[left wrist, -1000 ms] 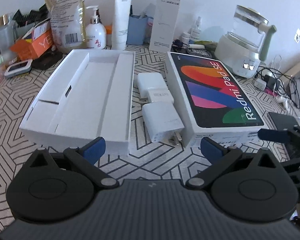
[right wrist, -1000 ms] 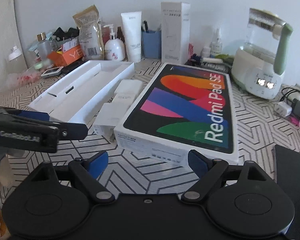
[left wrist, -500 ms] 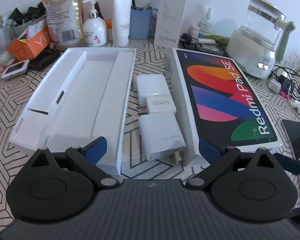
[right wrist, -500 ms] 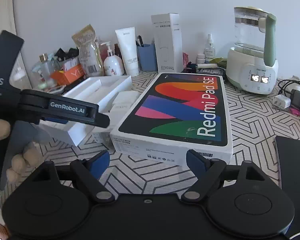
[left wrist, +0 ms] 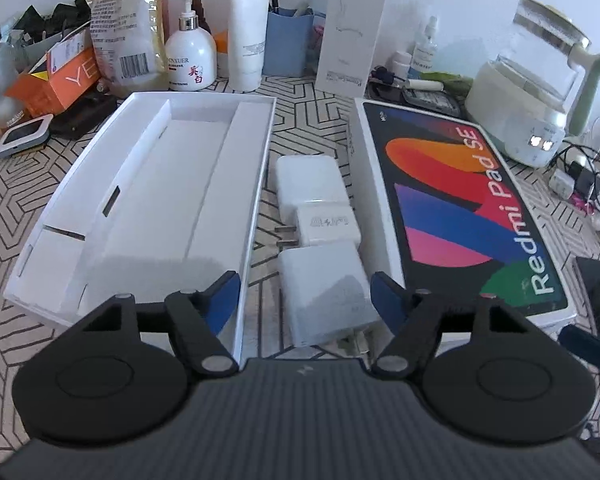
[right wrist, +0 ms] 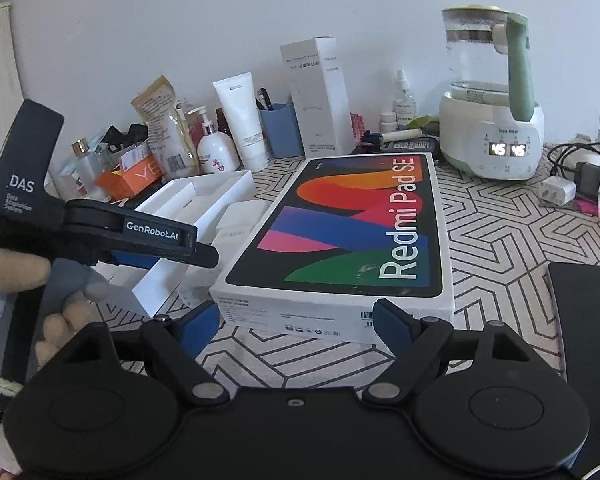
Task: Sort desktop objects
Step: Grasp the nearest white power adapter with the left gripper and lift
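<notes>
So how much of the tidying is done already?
Hardly any. The open white cardboard tray holds nothing, and three white chargers lie on the table beside the lidded colourful tablet box. The left gripper, open, brackets the nearest charger; the right gripper is open too.

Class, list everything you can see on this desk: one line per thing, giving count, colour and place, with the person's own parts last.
Open box tray: 1, white, left.
Chargers: 3, white, in a row between tray and tablet box.
Tablet box: 1, white with colourful lid, right.
Kettle: 1, glass and green, back right.
Tall carton: 1, white, back centre.
Tube: 1, white, back.
Pump bottle: 1, white, back left.
Pouch: 1, tan, back left.
Pen cup: 1, blue, back.
Orange box: 1, back left.
Left gripper: open, over nearest charger.
Right gripper: open, at tablet box.
</notes>
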A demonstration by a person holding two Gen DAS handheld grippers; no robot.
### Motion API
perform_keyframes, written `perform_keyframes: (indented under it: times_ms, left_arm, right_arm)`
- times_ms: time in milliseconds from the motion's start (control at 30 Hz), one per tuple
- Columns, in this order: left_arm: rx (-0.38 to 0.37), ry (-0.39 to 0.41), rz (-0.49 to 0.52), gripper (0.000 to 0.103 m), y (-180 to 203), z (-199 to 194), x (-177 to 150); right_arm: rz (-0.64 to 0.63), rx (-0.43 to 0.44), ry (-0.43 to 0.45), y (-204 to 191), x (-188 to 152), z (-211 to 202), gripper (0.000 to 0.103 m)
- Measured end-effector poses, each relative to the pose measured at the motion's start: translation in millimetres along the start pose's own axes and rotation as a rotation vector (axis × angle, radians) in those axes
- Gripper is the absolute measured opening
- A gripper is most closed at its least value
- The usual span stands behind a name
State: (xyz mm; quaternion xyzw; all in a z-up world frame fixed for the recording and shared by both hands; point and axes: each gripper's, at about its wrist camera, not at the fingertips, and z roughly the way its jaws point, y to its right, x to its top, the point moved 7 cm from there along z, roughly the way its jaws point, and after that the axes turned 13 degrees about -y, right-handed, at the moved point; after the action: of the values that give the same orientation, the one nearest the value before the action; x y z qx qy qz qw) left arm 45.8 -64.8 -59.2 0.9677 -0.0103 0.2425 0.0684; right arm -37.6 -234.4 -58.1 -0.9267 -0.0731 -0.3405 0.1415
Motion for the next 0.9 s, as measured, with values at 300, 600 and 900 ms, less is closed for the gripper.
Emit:
perform_keyframes:
  times_ms: [300,600,900]
  left_arm:
    - [-0.05,0.058,0.026,0.069,11,-23,-3]
    - [-0.023,0.024,0.064,0.055,25,-1,4]
    - [-0.011,0.01,-0.013,0.054,11,10,4]
  right_arm:
    - [0.023,0.021,0.002,3,-4,3,0.088]
    - [0.015,0.034,0.012,-1,-7,5,0.088]
    - [0.016,0.045,0.018,3,-11,0,0.088]
